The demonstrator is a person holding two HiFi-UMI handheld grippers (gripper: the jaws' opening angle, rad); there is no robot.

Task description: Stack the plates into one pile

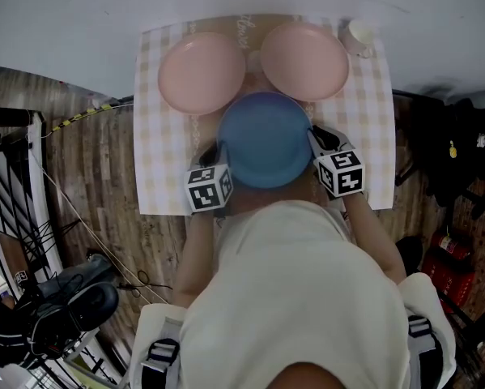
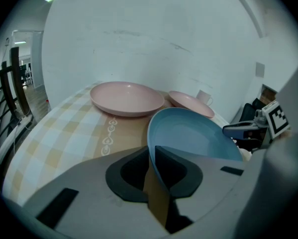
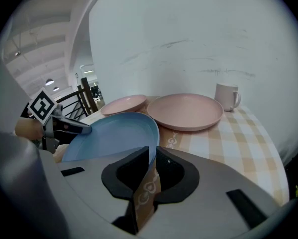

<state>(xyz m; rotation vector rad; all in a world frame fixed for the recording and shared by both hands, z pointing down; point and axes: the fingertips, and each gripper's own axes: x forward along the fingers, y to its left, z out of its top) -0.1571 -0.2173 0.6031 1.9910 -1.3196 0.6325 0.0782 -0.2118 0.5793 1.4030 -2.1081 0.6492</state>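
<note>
A blue plate hangs over the near middle of the checked tablecloth, held by its rim on both sides. My left gripper is shut on its left rim, and in the left gripper view the blue plate has its edge pinched between the left gripper's pads. My right gripper is shut on the right rim; the right gripper view shows the blue plate clamped likewise. Two pink plates lie behind it, the left one and the right one, side by side.
A white mug stands at the table's back right corner, beside the right pink plate. A white wall runs close behind the table. A black metal railing and dark bags are on the wooden floor to the left.
</note>
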